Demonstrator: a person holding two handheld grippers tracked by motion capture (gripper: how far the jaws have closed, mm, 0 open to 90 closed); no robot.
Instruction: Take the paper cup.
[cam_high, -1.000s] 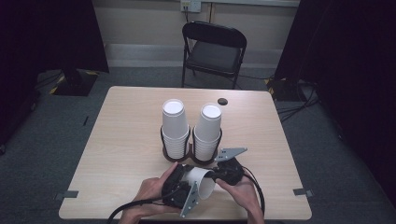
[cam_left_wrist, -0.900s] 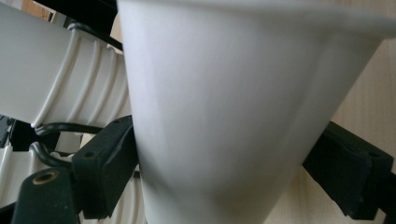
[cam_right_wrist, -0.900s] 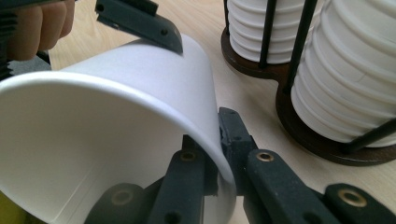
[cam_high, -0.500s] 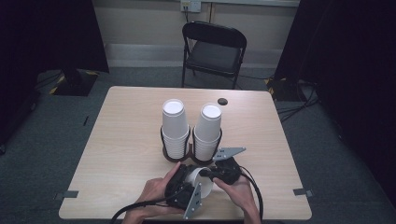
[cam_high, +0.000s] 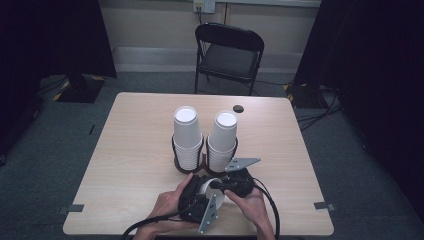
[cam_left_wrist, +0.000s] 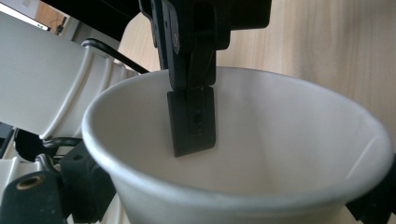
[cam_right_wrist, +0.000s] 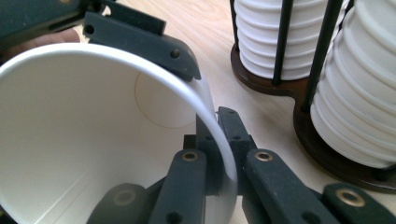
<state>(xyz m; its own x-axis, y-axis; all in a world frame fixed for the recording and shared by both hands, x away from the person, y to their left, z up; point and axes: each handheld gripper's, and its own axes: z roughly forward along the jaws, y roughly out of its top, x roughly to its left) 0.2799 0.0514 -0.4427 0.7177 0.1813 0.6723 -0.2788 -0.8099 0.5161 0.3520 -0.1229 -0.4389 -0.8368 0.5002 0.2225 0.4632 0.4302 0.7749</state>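
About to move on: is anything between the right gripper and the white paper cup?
Nothing visible. The right gripper already pinches the rim of the white paper cup, one jaw inside, one outside. The left gripper holds the cup too, near the dark wire cup holder.

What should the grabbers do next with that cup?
Probably lift the cup toward the stacks. The right gripper is shut on its rim, and the left gripper seems to hold it too, low over the table.
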